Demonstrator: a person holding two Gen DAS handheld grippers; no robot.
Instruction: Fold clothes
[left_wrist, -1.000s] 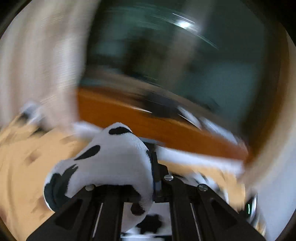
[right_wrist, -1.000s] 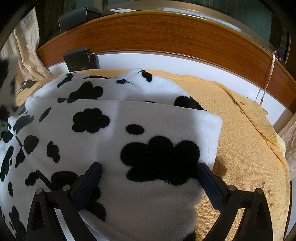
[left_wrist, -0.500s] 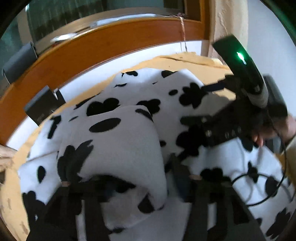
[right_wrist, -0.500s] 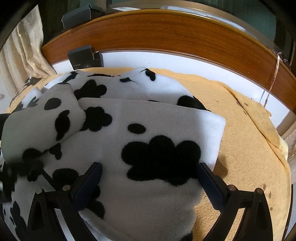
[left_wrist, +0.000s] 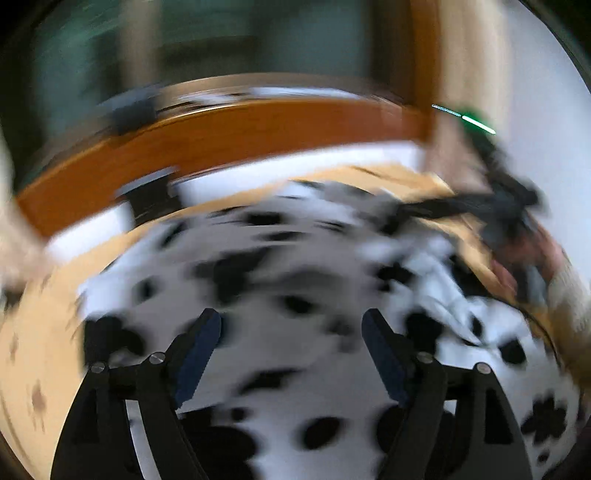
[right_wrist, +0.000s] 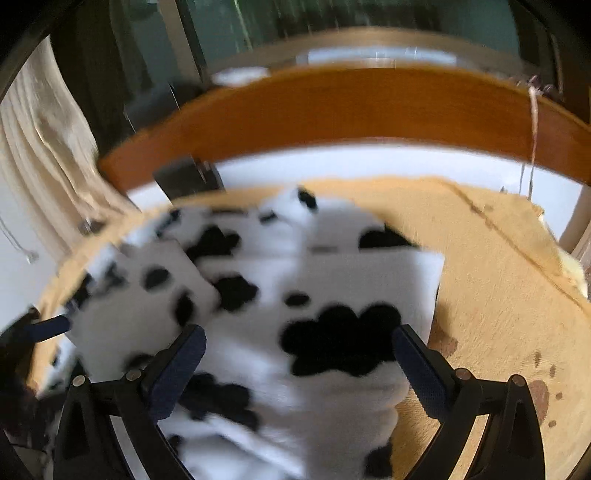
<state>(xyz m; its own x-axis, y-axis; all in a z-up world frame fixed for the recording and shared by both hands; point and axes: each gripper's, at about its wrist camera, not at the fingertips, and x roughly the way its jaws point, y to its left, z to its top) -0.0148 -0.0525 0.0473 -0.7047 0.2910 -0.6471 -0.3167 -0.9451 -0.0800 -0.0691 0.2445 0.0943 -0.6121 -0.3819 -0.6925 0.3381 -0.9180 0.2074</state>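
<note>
Camera placement: two wrist fisheyes, both angled down over the bed.

Your left wrist view looks from close above the spotted garment (left_wrist: 280, 280) toward the far wooden headboard (left_wrist: 229, 136), heavily blurred, with your right gripper (left_wrist: 413, 212) at its right edge. Your right wrist view faces the same headboard (right_wrist: 332, 107) from just as near, further right over the orange blanket (right_wrist: 498, 295). Both share garment, blanket and headboard.

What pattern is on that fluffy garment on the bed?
The garment is white with black cow-like blotches, clearest in the right wrist view.
</note>
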